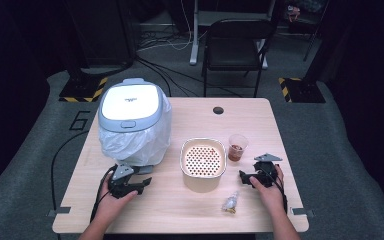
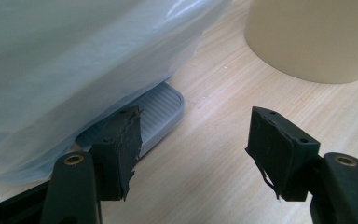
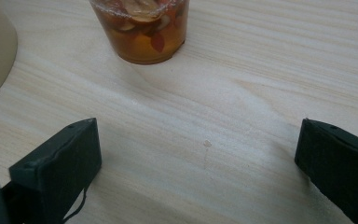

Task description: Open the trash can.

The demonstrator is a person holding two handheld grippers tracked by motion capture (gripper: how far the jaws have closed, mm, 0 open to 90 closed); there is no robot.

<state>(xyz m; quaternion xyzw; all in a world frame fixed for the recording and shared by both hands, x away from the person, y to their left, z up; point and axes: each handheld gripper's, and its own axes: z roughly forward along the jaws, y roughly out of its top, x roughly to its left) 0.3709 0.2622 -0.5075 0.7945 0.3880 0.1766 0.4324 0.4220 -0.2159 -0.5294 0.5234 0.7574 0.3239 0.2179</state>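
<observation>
Your right gripper [image 3: 198, 163], low right in the high view, rests on the table with jaws spread wide and empty; the full cup [image 3: 142, 28] stands just beyond. Rush in and you may tip it. Your left gripper [image 2: 196, 154], also released, faces the bin pedal [image 2: 161, 114].

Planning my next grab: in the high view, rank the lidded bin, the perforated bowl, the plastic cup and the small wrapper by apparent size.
1. Lidded bin with its bag
2. Perforated bowl
3. Plastic cup
4. Small wrapper, only slightly smaller than the cup.
</observation>
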